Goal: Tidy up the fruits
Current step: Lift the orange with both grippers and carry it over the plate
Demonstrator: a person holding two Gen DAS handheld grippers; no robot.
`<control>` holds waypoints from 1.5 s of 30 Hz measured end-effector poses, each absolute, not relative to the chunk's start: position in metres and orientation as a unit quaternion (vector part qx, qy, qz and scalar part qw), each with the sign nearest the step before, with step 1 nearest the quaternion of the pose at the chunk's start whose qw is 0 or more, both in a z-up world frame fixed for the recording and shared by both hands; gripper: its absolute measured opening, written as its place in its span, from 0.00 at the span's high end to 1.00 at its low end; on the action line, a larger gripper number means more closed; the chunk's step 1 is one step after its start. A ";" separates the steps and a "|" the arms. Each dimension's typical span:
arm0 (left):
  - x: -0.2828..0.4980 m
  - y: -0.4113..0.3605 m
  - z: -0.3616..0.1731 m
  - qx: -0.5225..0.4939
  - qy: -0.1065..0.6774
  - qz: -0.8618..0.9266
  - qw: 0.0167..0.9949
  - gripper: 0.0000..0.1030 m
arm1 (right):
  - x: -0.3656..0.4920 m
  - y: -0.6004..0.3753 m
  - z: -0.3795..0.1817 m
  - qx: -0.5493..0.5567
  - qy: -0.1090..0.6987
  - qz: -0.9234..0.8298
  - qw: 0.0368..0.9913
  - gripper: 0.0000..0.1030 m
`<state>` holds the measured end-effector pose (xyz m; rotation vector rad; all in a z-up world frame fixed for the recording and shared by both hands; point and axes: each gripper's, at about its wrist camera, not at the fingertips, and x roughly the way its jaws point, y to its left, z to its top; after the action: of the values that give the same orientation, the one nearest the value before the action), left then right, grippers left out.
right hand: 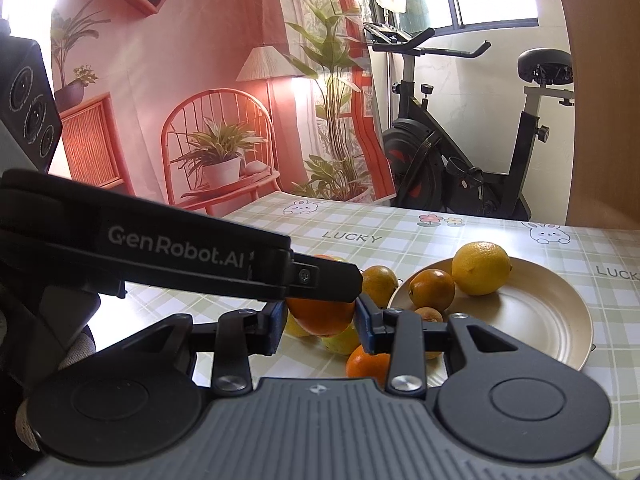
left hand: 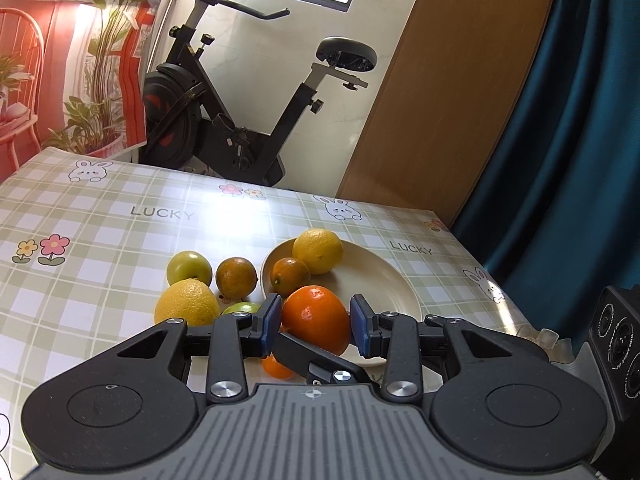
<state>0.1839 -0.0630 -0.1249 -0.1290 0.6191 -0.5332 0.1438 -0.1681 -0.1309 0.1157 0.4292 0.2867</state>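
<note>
The orange (left hand: pixel 314 310) sits between the blue pads (left hand: pixel 271 322) of the left hand-held gripper (left hand: pixel 316 322), which is clenched on it from both sides. The right hand-held gripper (right hand: pixel 322 328) is clamped on the same orange from another angle; its own wrist view shows its pads tight against the fruit, with the left tool's black finger lying across the top. So one orange is grasped by both tools at once. It is raised over the loose fruit, just off the near left rim of the cream plate (left hand: pixel 400 292).

That plate rests on the checked surface (left hand: pixel 120 208), closer to its right edge than its left. A lemon (left hand: pixel 318 250) and a greenish mandarin (left hand: pixel 290 276) lie on the plate, touching each other.

Left of the plate, on the cloth, a cluster lies close together: a green round fruit (left hand: pixel 189 267), a dark mottled orange (left hand: pixel 236 282), a second lemon (left hand: pixel 187 307) and a green fruit (left hand: pixel 240 307) half hidden behind the left pad. A smaller orange (left hand: pixel 276 368) shows under the held one.

An exercise bike (left hand: pixel 224 120) stands beyond the far edge of the surface.
</note>
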 end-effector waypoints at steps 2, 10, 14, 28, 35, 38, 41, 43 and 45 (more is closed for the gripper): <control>0.181 -0.066 -0.114 -0.044 0.289 -0.261 0.920 0.62 | 0.141 -0.167 -0.124 0.060 0.207 0.142 0.966 0.63; 0.192 -0.078 -0.062 -0.017 0.240 -0.275 0.931 0.61 | 0.152 -0.180 -0.066 0.071 0.180 0.144 0.970 0.63; 0.212 -0.092 -0.060 -0.004 0.240 -0.288 0.927 0.61 | 0.164 -0.190 -0.048 0.063 0.167 0.136 0.975 0.63; 0.302 -0.159 -0.141 0.008 0.338 -0.335 0.879 0.61 | 0.219 -0.264 -0.117 0.107 0.235 0.085 0.962 0.63; 0.334 -0.189 -0.173 0.017 0.380 -0.341 0.860 0.61 | 0.242 -0.304 -0.153 0.139 0.270 0.056 0.951 0.63; 0.340 -0.201 -0.181 0.029 0.389 -0.335 0.858 0.61 | 0.248 -0.312 -0.164 0.135 0.280 0.044 0.950 0.63; 0.341 -0.209 -0.185 0.040 0.392 -0.329 0.858 0.61 | 0.252 -0.316 -0.172 0.131 0.285 0.034 0.949 0.63; 0.343 -0.210 -0.187 0.043 0.394 -0.327 0.858 0.61 | 0.254 -0.317 -0.176 0.127 0.288 0.028 0.949 0.63; 0.344 -0.210 -0.187 0.043 0.396 -0.327 0.857 0.61 | 0.256 -0.317 -0.178 0.124 0.290 0.027 0.949 0.63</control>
<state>0.3439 -0.2096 -0.1873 0.0894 0.8325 -0.6862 0.2562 -0.3170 -0.1783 0.2518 0.5894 0.0555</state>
